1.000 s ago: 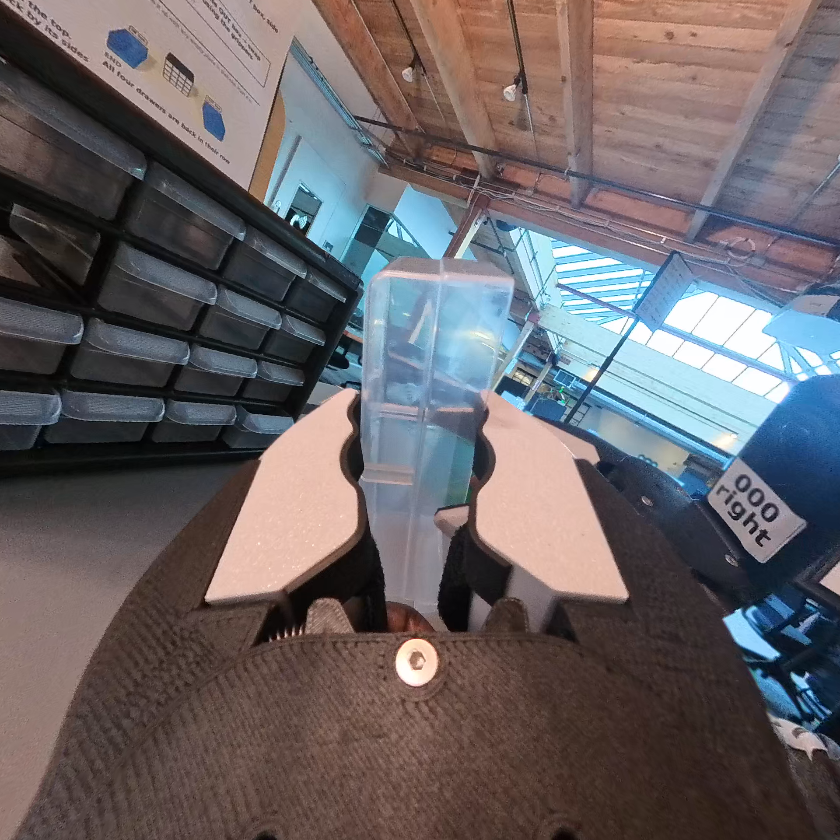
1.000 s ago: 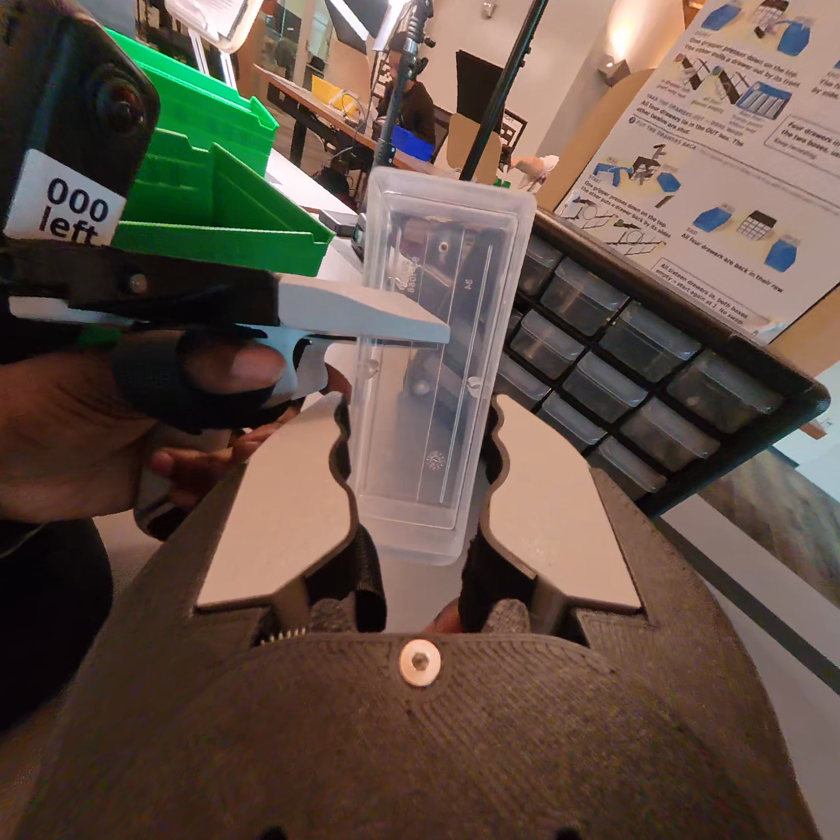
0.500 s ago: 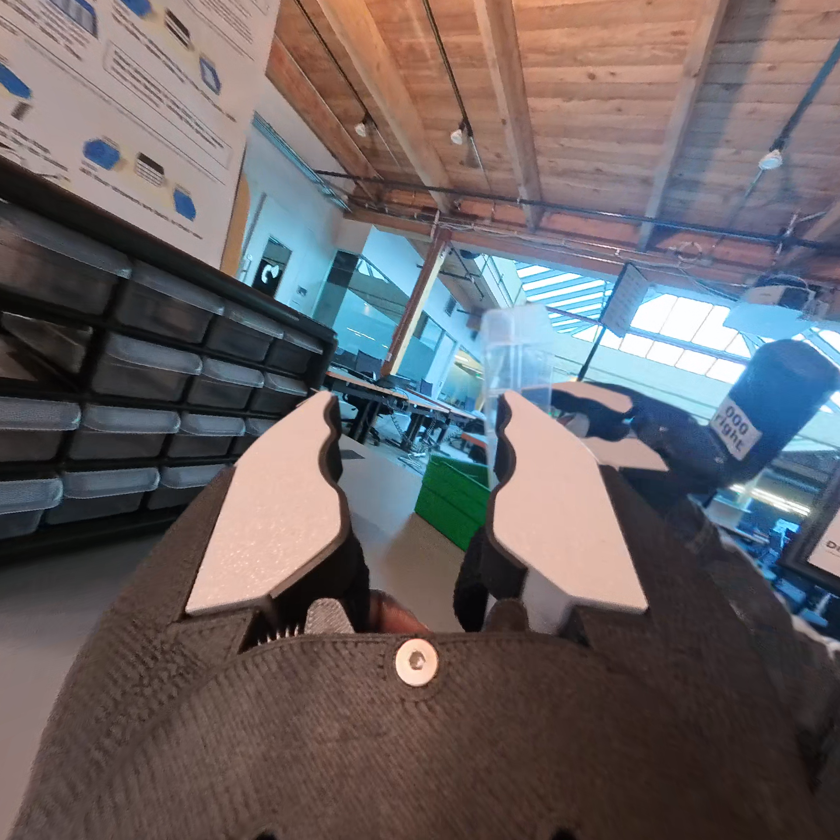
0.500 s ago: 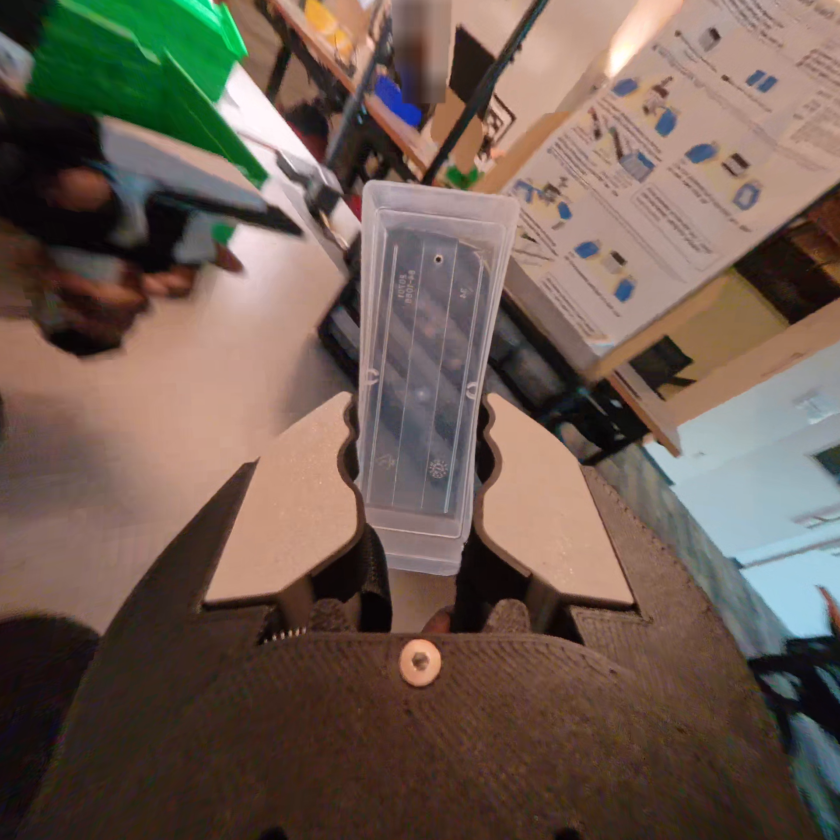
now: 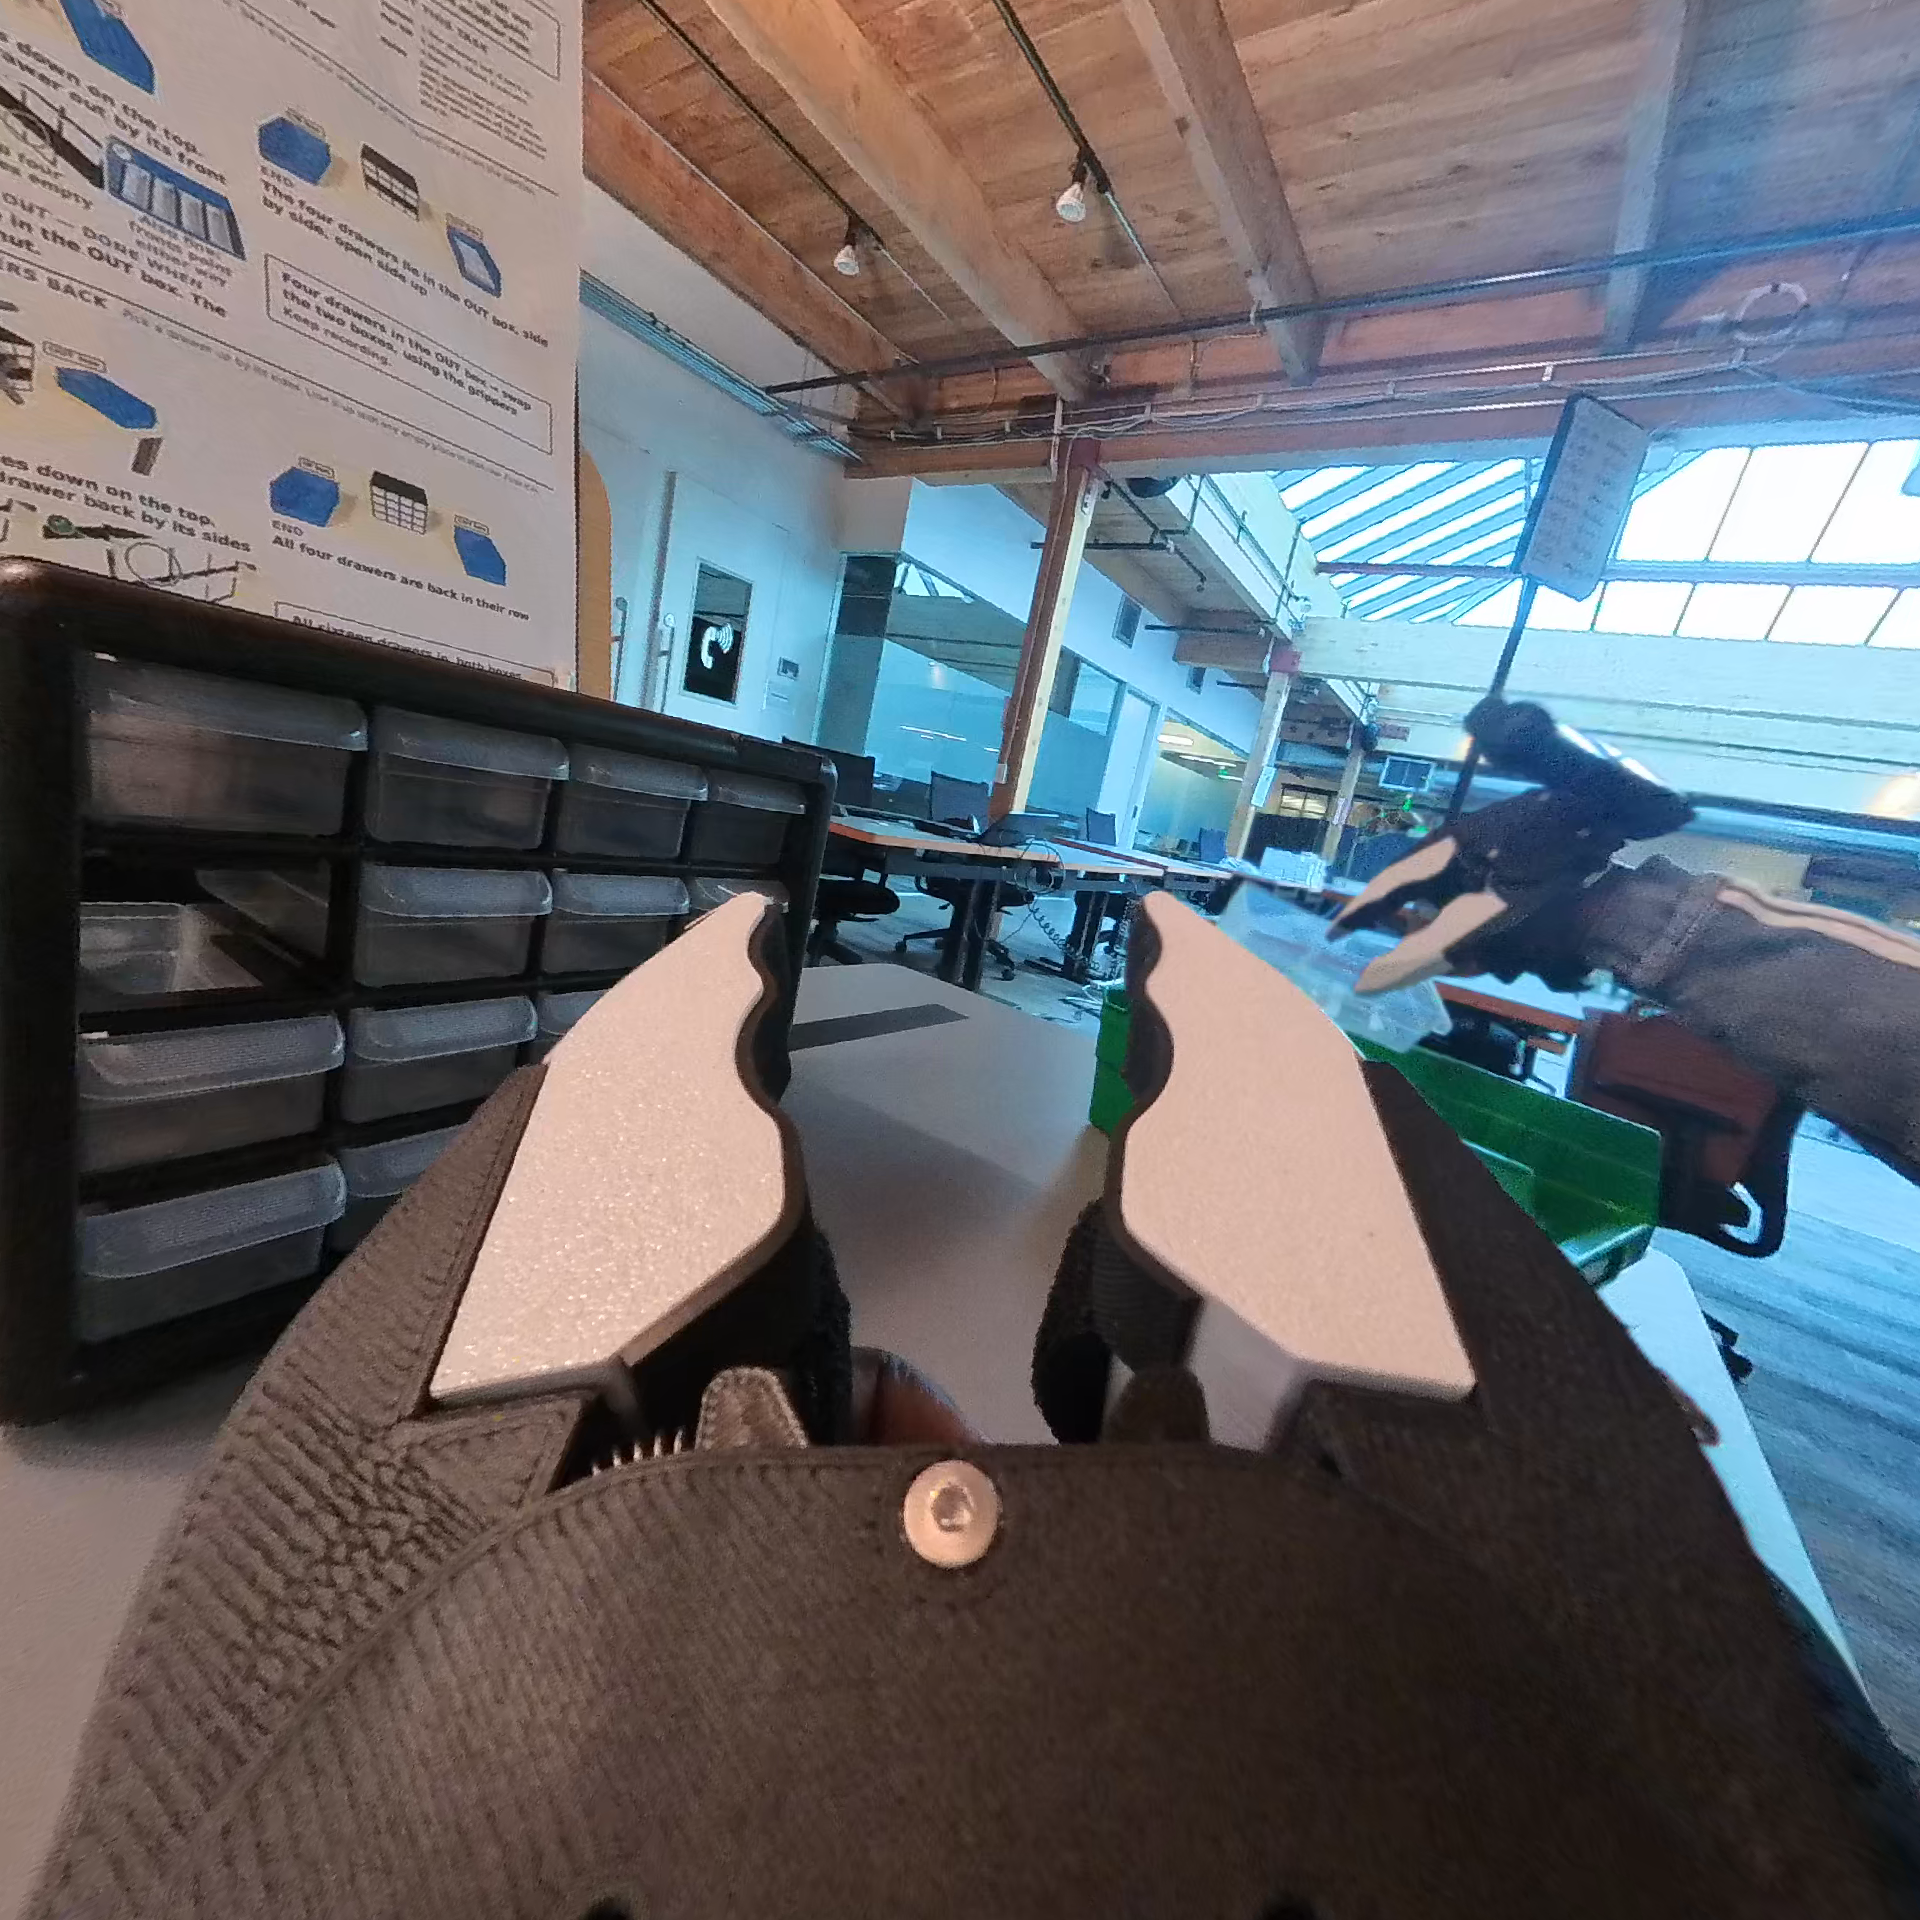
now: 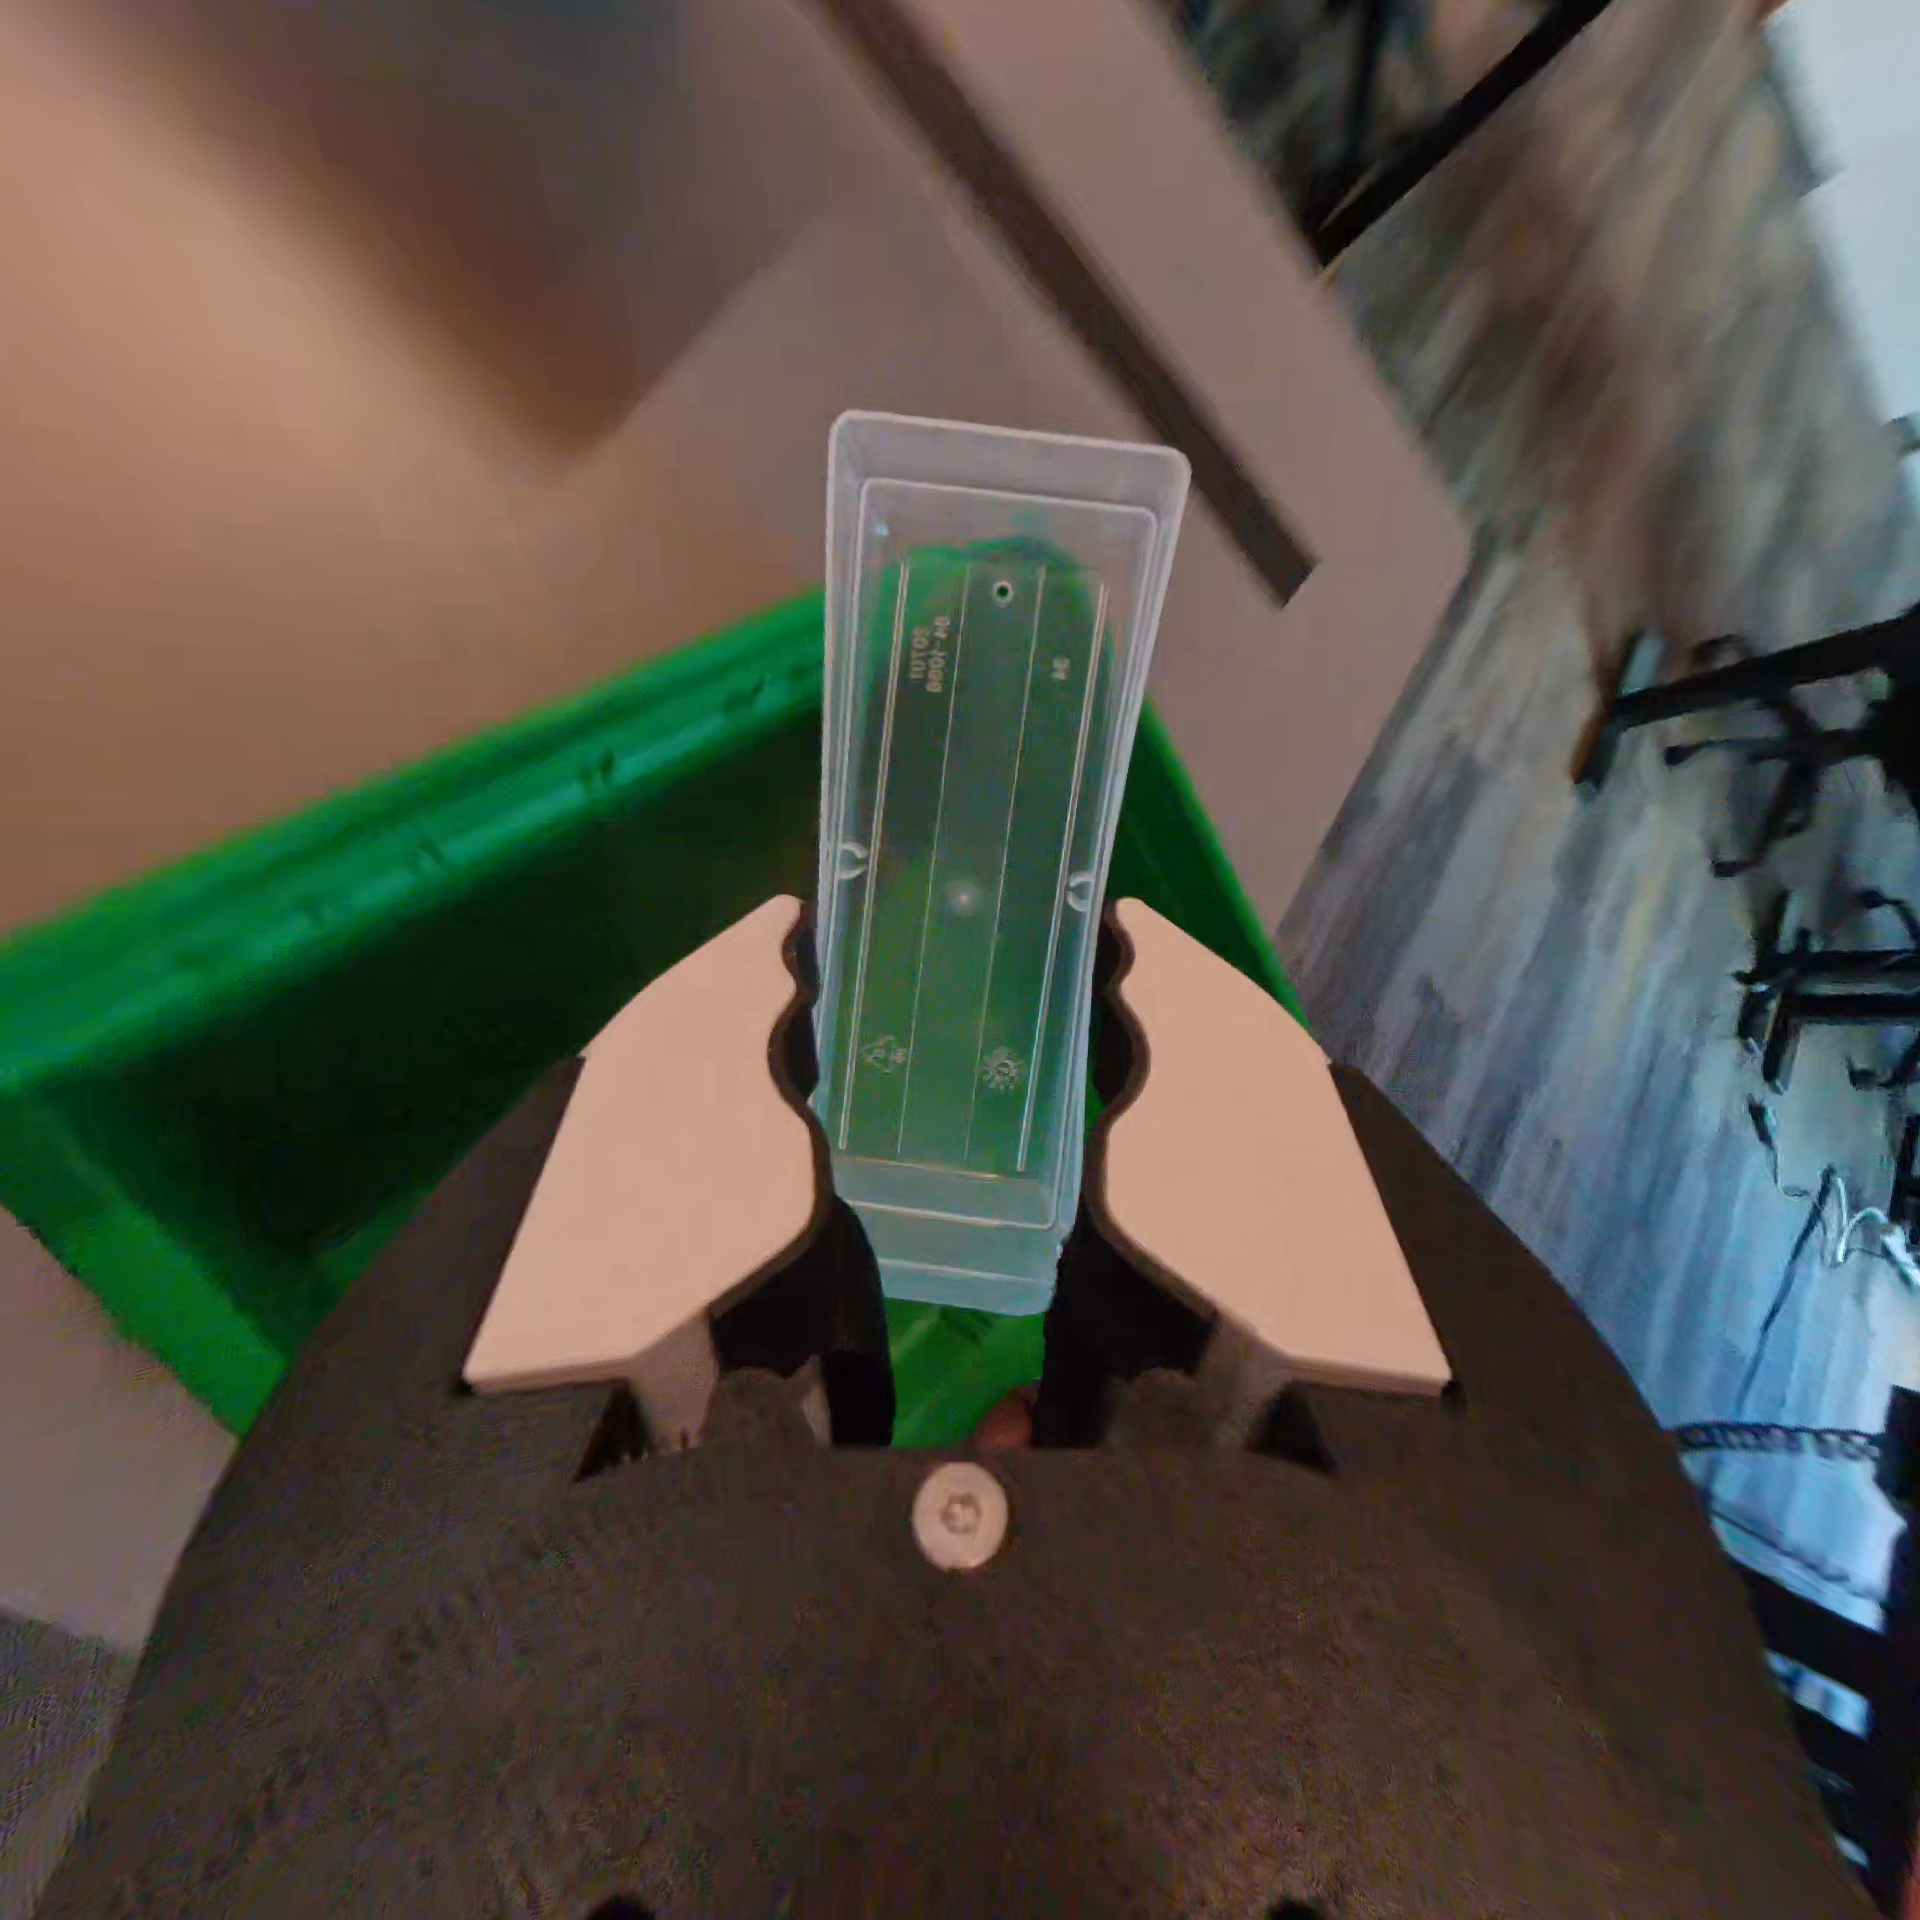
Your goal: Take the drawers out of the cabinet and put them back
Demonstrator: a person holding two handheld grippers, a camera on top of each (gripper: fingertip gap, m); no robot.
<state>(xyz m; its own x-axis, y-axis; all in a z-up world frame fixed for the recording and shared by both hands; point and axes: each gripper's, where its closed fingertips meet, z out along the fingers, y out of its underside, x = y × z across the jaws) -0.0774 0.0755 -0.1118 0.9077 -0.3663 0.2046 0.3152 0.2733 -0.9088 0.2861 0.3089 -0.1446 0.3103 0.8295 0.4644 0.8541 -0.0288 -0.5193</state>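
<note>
A white instruction poster (image 5: 281,312) with blue pictograms hangs on the wall at upper left. Wooden ceiling beams (image 5: 1226,177) carry small track spotlights (image 5: 1070,197). Office desks and chairs (image 5: 966,883) fill the bright hall beyond the pale grey counter (image 5: 935,1132), under a skylight (image 5: 1714,540).
</note>
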